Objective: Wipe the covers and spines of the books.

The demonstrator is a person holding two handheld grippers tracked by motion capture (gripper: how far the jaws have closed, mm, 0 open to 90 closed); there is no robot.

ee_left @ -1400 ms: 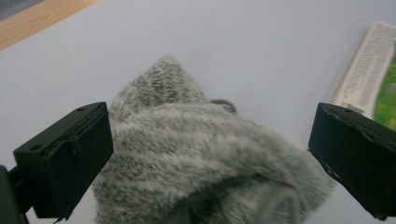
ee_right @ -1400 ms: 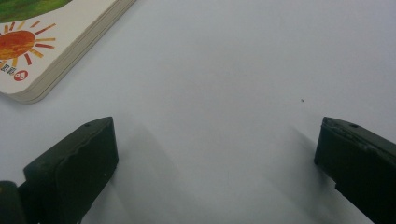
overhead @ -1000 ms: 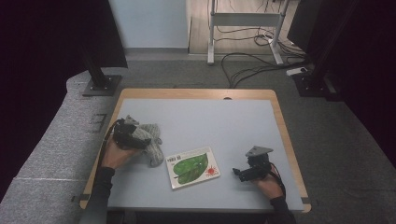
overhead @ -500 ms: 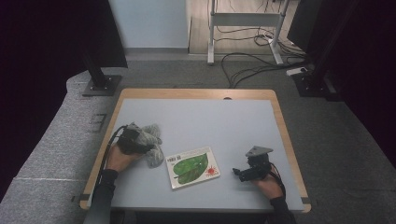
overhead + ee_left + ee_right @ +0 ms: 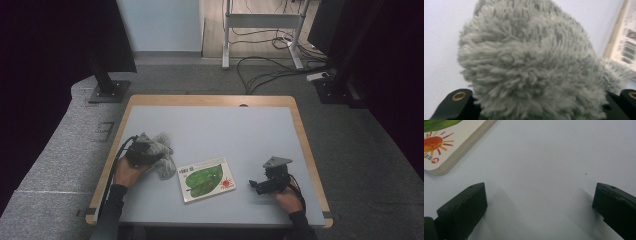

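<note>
Grasp on grey plush toy made at the table's left side
Left gripper's jaws have just been closing, fur pressed between them; lifting remains; right gripper is held wide open and empty beside the picture book.

The grey plush toy — shaggy, long-piled, mottled light and darker grey — lies on the left part of the bench, just beside the picture book's left edge. It is a soft, lumpy heap rather than upright. In the left gripper view its fur bulges up between the jaws — squeezed there.
</note>
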